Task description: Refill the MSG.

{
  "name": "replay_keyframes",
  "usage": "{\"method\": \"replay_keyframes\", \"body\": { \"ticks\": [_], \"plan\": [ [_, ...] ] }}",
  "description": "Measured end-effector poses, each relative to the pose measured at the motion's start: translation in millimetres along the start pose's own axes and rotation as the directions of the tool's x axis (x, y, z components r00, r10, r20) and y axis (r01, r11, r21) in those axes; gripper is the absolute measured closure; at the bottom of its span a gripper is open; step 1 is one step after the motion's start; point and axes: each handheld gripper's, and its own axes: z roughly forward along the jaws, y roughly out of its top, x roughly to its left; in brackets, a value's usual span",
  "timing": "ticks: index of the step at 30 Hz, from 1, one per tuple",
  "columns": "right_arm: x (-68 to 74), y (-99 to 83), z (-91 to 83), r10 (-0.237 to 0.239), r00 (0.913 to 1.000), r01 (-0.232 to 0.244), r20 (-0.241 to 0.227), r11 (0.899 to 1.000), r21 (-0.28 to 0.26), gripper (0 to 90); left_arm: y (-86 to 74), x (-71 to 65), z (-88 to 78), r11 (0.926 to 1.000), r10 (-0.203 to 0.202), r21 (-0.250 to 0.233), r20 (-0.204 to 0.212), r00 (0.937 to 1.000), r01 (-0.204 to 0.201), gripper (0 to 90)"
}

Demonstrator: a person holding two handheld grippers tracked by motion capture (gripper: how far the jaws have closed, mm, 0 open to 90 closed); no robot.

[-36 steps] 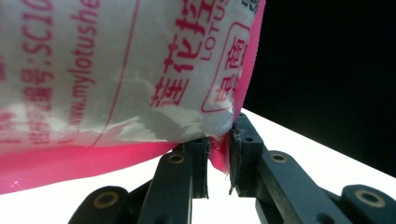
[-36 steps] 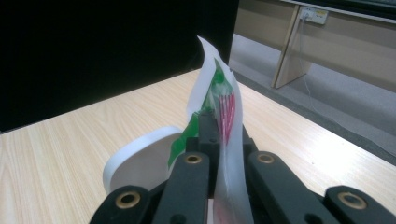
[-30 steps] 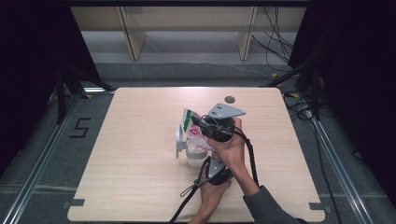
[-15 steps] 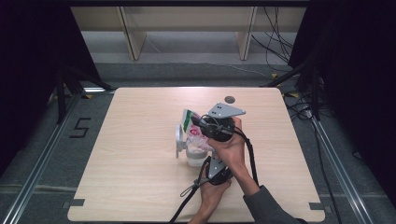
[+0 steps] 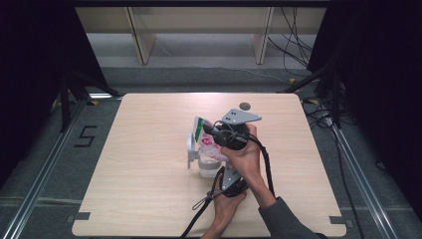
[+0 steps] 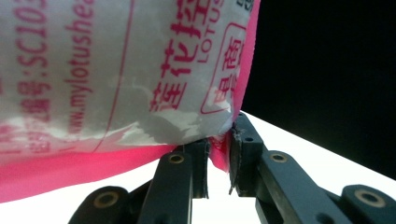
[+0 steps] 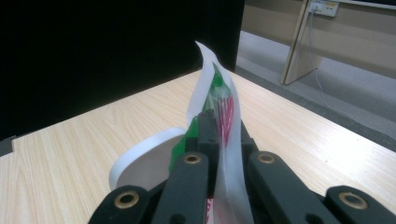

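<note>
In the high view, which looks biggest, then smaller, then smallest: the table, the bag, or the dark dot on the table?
1. Table
2. Bag
3. Dark dot

A worktop [image 5: 149, 199] carries a cup [image 5: 206, 167] near its middle. A plastic bag [image 5: 209, 142] is held tilted directly above the cup. The right gripper [image 5: 211, 130] pinches the bag's upper edge from the right side; the left gripper [image 5: 221, 172] grips the bag's lower corner (its hand sits nearer the front edge, just before the cup). A small round disc [image 5: 244, 106] lies on the worktop behind the grippers, toward the far edge. Shelving [image 5: 199, 30] stands on the floor beyond the worktop.
</note>
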Motion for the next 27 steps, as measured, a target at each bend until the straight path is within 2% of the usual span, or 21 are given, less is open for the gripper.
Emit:
{"method": "replay_keyframes", "body": {
  "ticks": [3,4,5,6,10,11,12,13,15,17,18,20,21,23,24,26,27],
  "plan": [
    [0.9,0.8,-0.8,-0.005,0.9999,0.005,0.014,1.000,0.017,88.4,0.1,0.0,0.1,1.0000,-0.002,-0.006,0.003,1.0000,0.002,78.9],
    [0.1,1.1,0.2,-0.026,0.9996,0.026,0.013,1.000,0.010,88.4,0.3,-0.1,0.4,0.9999,-0.009,-0.010,0.003,1.0000,0.009,78.9],
    [2.5,0.9,-0.2,0.000,0.9998,0.000,0.019,1.000,0.017,88.4,0.7,0.2,0.3,1.0000,-0.007,-0.007,0.003,1.0000,0.007,78.9],
    [2.6,1.5,0.2,-0.011,0.9998,0.010,0.018,1.000,0.014,88.3,1.4,0.4,-0.6,1.0000,0.008,-0.003,0.001,1.0000,-0.008,78.9],
    [3.6,3.0,-0.7,-0.015,0.9997,0.015,0.021,1.000,0.017,88.2,2.3,-1.1,-0.2,0.9998,-0.003,-0.019,0.007,1.0000,0.003,78.9],
    [3.0,3.4,-0.1,-0.023,0.9996,0.023,0.014,1.000,0.012,88.2,2.7,-0.9,-0.4,0.9998,0.004,-0.017,0.011,0.9999,-0.004,78.9],
    [4.3,3.2,-0.3,-0.008,0.9999,0.008,0.013,1.000,0.009,88.1,3.0,-0.6,-1.0,0.9997,0.019,-0.012,0.014,0.9997,-0.019,78.8],
    [5.3,4.0,-1.2,-0.019,0.9994,0.018,0.028,1.000,0.020,88.0,3.0,-0.7,-1.0,0.9996,0.022,-0.017,0.017,0.9996,-0.021,78.8],
    [5.5,4.3,-0.6,-0.020,0.9995,0.019,0.023,1.000,0.014,87.9,2.6,-1.6,1.0,0.9992,0.005,-0.041,0.014,0.9999,-0.005,78.9],
    [3.9,4.3,0.6,-0.036,0.9993,0.035,0.012,0.999,0.012,87.8,2.6,-0.7,0.3,0.9995,0.014,-0.027,0.010,0.9998,-0.014,78.9],
    [6.0,3.9,-0.2,-0.014,0.9995,0.014,0.027,1.000,0.019,87.9,2.5,-0.5,0.0,0.9996,0.018,-0.024,0.009,0.9998,-0.017,78.8],
    [4.2,4.1,0.2,-0.032,0.9989,0.032,0.035,0.999,0.011,87.9,2.8,-0.2,-0.4,0.9998,0.010,-0.017,0.018,0.9998,-0.009,78.9],
    [5.3,3.8,0.2,-0.016,0.9994,0.015,0.032,1.000,0.016,87.9,2.9,-0.6,-0.2,0.9998,0.004,-0.020,0.019,0.9998,-0.004,78.9],
    [5.0,3.9,0.2,-0.022,0.9995,0.022,0.020,1.000,0.017,87.9,2.6,-0.8,0.0,0.9996,0.017,-0.024,0.008,0.9998,-0.016,78.9],
    [4.2,4.2,-0.2,-0.035,0.9989,0.035,0.029,0.999,0.012,87.8,2.6,-0.7,0.1,0.9996,0.015,-0.024,0.008,0.9998,-0.015,78.9],
    [4.2,3.9,0.9,-0.019,0.9998,0.019,0.011,1.000,0.013,87.8,3.0,-0.1,-0.6,0.9998,0.015,-0.012,0.019,0.9997,-0.015,78.9],
    [3.3,4.1,1.2,-0.040,0.9991,0.040,0.013,0.999,0.010,87.8,2.9,-0.9,-0.6,0.9998,0.018,-0.012,0.003,0.9998,-0.018,78.8]
  ]
}}
